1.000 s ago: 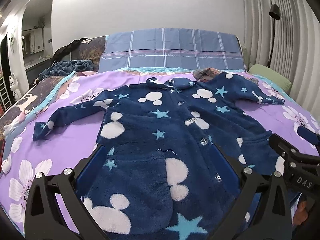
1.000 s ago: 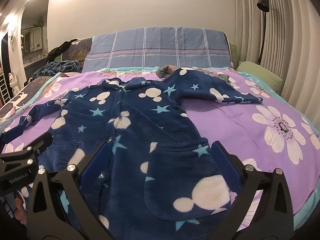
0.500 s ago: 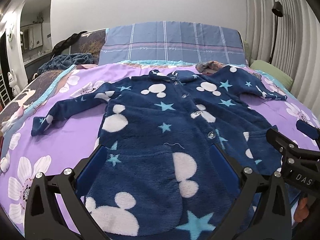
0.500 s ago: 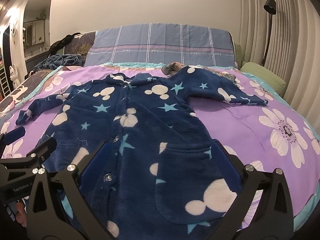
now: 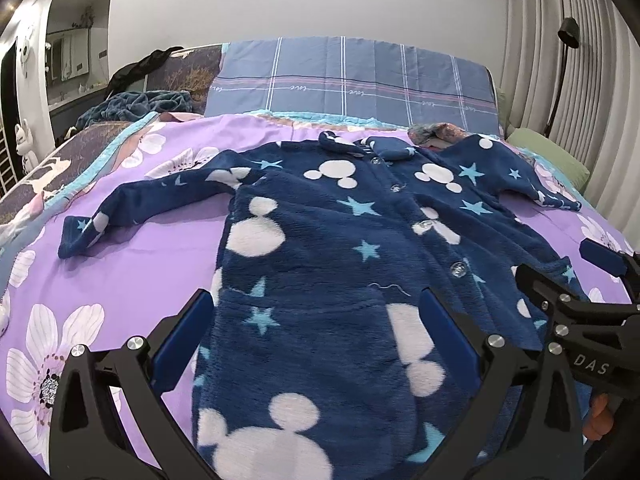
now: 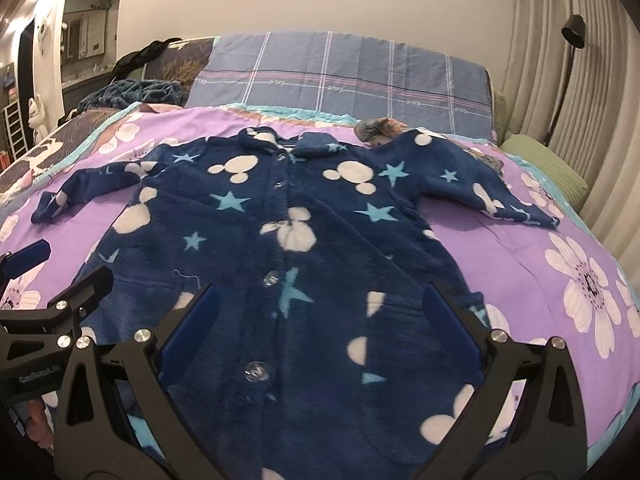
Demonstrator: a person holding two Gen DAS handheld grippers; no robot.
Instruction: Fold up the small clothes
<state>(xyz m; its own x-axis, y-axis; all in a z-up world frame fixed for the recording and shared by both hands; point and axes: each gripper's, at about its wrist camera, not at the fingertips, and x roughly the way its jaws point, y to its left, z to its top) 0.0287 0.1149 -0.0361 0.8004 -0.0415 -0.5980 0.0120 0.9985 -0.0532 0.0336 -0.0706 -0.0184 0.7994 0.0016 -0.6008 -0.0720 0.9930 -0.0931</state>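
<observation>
I have the fleece pyjama top spread flat, buttoned front up, on the purple bedspread, collar at 12 o'clock and hem nearest me. My left gripper and right gripper both gape wide over the hem, holding nothing. I judge folding has not started; next I should take a sleeve, out at 10 o'clock, and bring it across the chest.
</observation>
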